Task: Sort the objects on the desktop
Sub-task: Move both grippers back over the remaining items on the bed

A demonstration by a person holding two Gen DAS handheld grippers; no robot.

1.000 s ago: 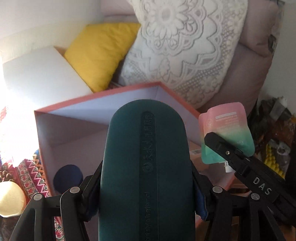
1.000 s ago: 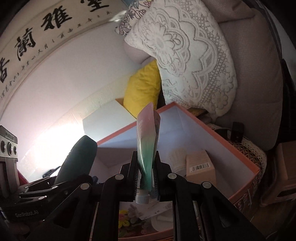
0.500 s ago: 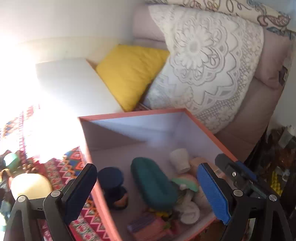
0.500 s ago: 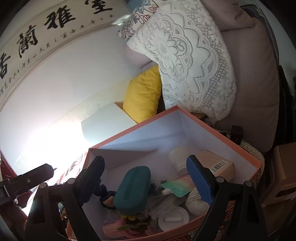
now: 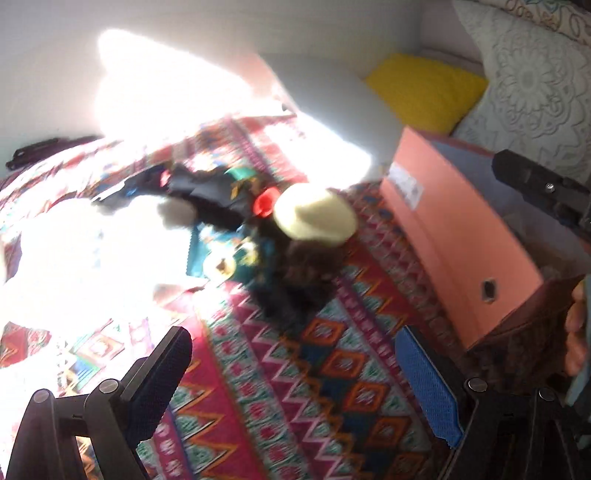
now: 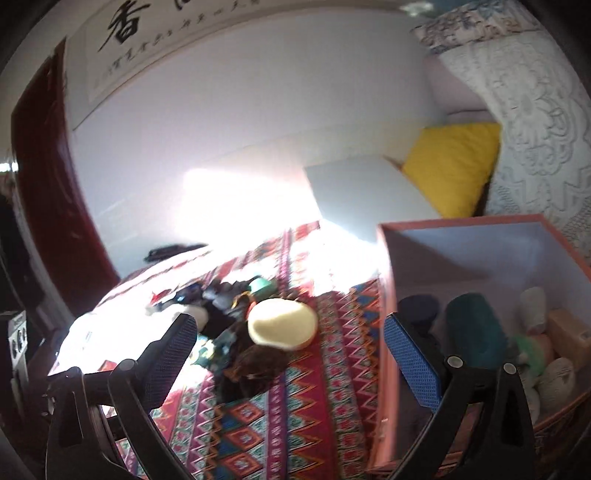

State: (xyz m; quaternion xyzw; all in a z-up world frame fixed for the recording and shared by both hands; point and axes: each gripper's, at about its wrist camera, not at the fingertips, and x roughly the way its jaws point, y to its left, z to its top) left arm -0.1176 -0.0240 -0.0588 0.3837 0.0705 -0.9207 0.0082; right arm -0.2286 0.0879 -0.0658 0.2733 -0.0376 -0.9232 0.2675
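Observation:
My left gripper (image 5: 295,384) is open and empty above the patterned tablecloth (image 5: 332,406). My right gripper (image 6: 291,362) is open and empty too, beside the orange box (image 6: 384,295). That box (image 5: 458,251) holds the dark green case (image 6: 474,336), a dark blue cap-shaped item (image 6: 417,306), a pink-green tube (image 6: 532,347) and other small things. A pile of loose objects lies on the cloth: a pale yellow round pad (image 5: 314,214) (image 6: 282,323), a red cap (image 5: 266,205), dark fuzzy items (image 5: 303,273) and a teal piece (image 6: 260,284). The right gripper's finger (image 5: 535,184) shows at the right of the left wrist view.
A white box lid (image 6: 365,199), a yellow cushion (image 6: 450,166) and a lace cushion (image 6: 535,122) stand behind the box. Strong sunlight washes out the cloth's left part (image 5: 74,251). A hand (image 5: 576,328) shows at the right edge. A calligraphy scroll (image 6: 147,29) hangs on the wall.
Both grippers let go of the green case and the tube into the box, opened, and swung left toward the pile on the cloth.

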